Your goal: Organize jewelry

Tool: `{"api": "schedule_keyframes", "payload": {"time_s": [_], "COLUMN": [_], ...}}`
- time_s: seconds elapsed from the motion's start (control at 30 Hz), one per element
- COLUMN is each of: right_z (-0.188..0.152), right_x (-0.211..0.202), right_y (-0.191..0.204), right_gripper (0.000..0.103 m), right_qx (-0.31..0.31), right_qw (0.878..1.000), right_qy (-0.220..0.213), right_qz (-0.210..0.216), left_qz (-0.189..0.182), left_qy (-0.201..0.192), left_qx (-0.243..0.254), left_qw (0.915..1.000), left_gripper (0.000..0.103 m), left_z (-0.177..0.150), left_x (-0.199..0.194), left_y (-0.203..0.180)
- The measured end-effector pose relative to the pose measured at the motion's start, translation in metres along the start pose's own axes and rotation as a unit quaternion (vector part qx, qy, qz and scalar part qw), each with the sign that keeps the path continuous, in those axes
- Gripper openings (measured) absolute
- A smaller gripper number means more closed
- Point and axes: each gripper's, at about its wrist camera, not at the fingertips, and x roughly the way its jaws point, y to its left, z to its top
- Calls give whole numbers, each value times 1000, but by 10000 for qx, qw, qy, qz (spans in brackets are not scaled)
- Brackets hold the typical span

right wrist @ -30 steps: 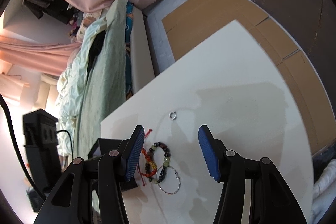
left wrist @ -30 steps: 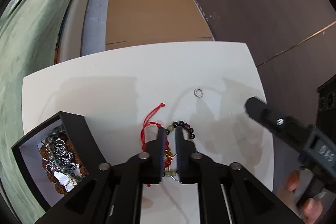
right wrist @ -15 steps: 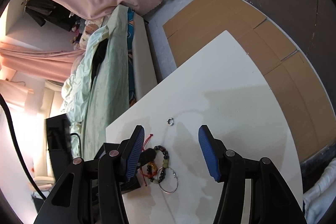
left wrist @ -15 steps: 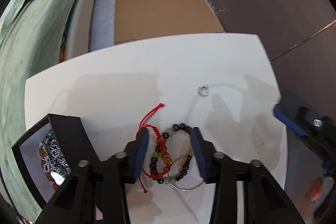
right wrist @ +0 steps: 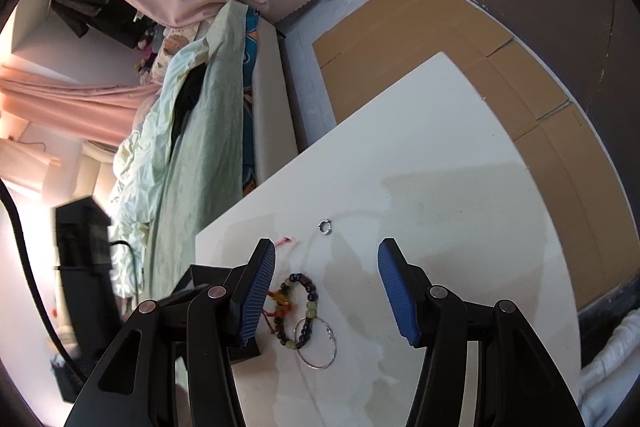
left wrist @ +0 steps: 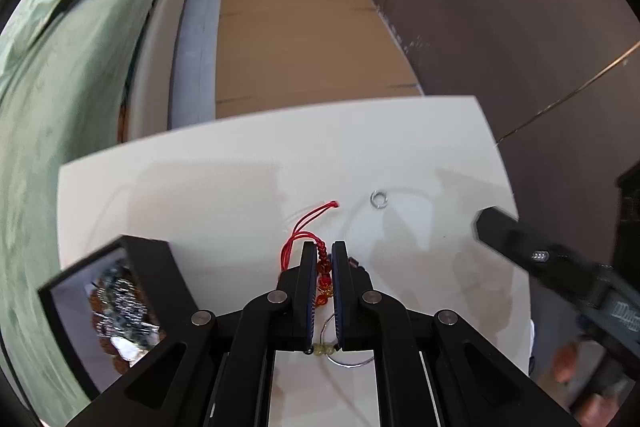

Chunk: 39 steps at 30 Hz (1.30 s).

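On the white table (left wrist: 200, 195) lies a heap of jewelry: a red bead bracelet (left wrist: 324, 275) with a red cord (left wrist: 304, 227), a green and dark bead bracelet (right wrist: 308, 303) and a thin silver hoop (right wrist: 318, 347). My left gripper (left wrist: 321, 247) points steeply down over the heap. Its jaws are closing, and their pads pinch the red beads between them. A small silver ring (left wrist: 379, 198) lies apart, farther back. My right gripper (right wrist: 326, 245) hovers open above the table with nothing between its fingers; one of its fingers (left wrist: 504, 231) shows at the right of the left wrist view.
An open black jewelry box (left wrist: 148, 267) with several bracelets inside stands at the table's left. Beyond the table are a bed with green bedding (left wrist: 60, 67), flat cardboard (left wrist: 304, 43) on the floor and a dark wall (left wrist: 500, 7). A hand (left wrist: 568, 367) holds the right gripper.
The left jaws spread wide around the bracelets half a second ago and have now come together on the red beads. The right gripper has kept its opening and place.
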Motion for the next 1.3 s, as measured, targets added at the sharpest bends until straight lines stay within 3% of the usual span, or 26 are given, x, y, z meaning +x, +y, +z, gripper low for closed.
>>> {"api": "schedule_keyframes", "payload": {"time_s": [0.3, 0.4, 0.77, 1.03, 1.3], "right_z": [0, -1, -4, -7, -18], "right_x": [21, 33, 58, 66, 73], "right_y": [17, 25, 46, 53, 67], "right_gripper": [54, 41, 30, 25, 14], "right_qx": [-400, -569, -1226, -1421, -1937], "right_qw": [9990, 9980, 9852, 9753, 9493], "right_qy": [-11, 84, -23, -117, -267], "right_qz": [-198, -247, -1197, -1689, -2460], "left_qz": [-282, -397, -764, -1003, -945], "left_qy": [-558, -768, -1464, -1615, -1392], "left_qx": [-157, -275, -666, -682, -883], "left_qw": [9979, 9959, 9840, 9794, 9818], "left_gripper": [7, 7, 7, 7, 7], "left_z": [0, -6, -26, -40, -47], "left_x": [-45, -60, -108, -126, -111], "left_y": [23, 35, 88, 108, 136]}}
